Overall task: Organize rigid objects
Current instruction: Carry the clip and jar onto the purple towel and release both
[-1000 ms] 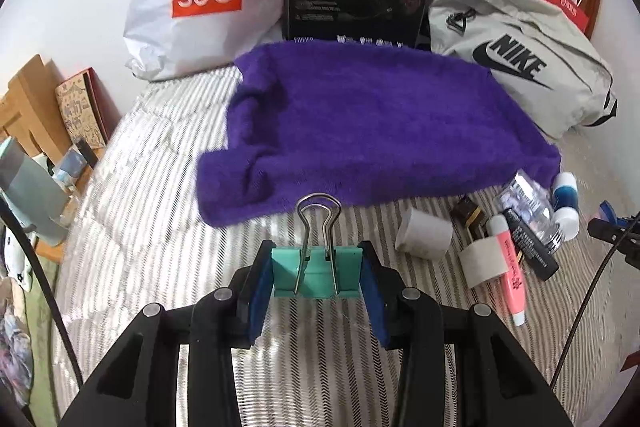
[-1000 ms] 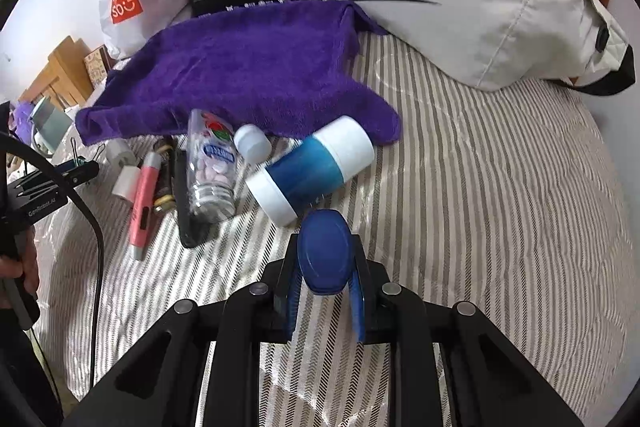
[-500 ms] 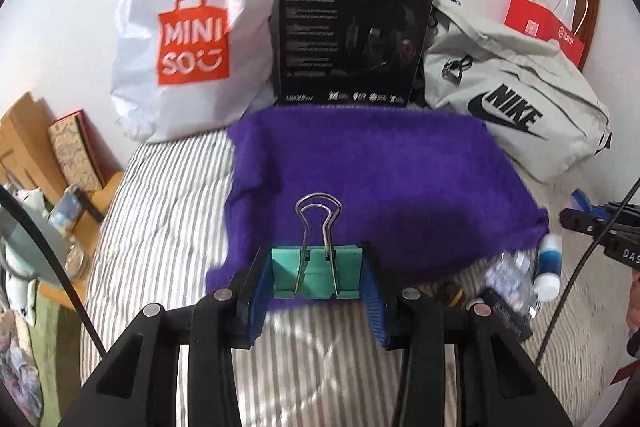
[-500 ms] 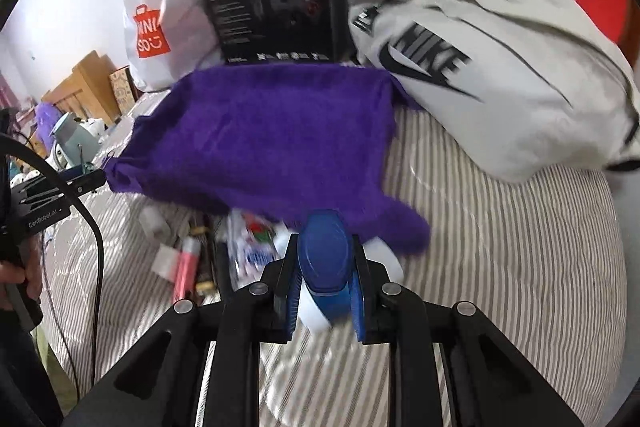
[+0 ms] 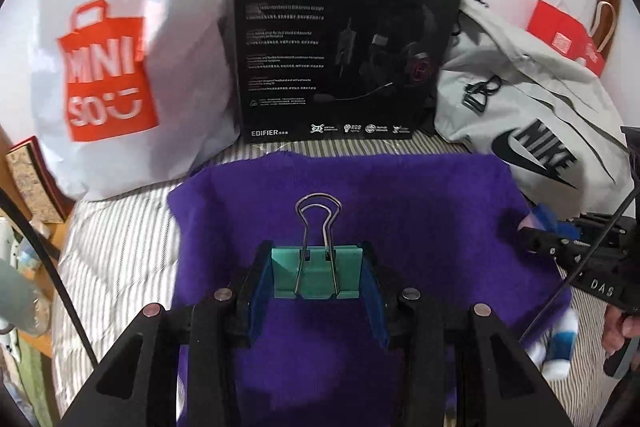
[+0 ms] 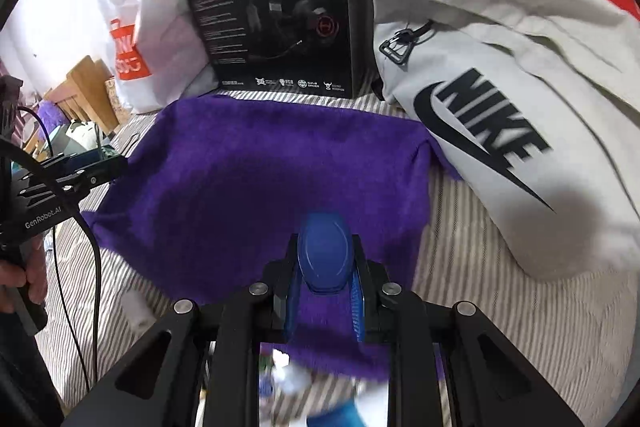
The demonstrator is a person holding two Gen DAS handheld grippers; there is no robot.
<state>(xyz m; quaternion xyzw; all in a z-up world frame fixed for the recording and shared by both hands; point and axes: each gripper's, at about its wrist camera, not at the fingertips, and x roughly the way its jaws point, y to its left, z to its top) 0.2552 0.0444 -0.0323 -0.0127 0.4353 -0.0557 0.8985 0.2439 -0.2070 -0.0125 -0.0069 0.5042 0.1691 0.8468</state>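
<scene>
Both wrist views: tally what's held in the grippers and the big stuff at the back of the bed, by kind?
Held small items: 2 (green binder clip, blue oval piece)
Bags: 3 (white Miniso bag, grey Nike bag, red paper bag)
Boxes: 1 (black headset box)
Towels: 1 (purple towel)
Total: 7

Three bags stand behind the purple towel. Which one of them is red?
The small red paper bag with white cord handles, at the far right. The plastic shopping bag is white with an orange logo, and the Nike bag is grey fabric.
</scene>
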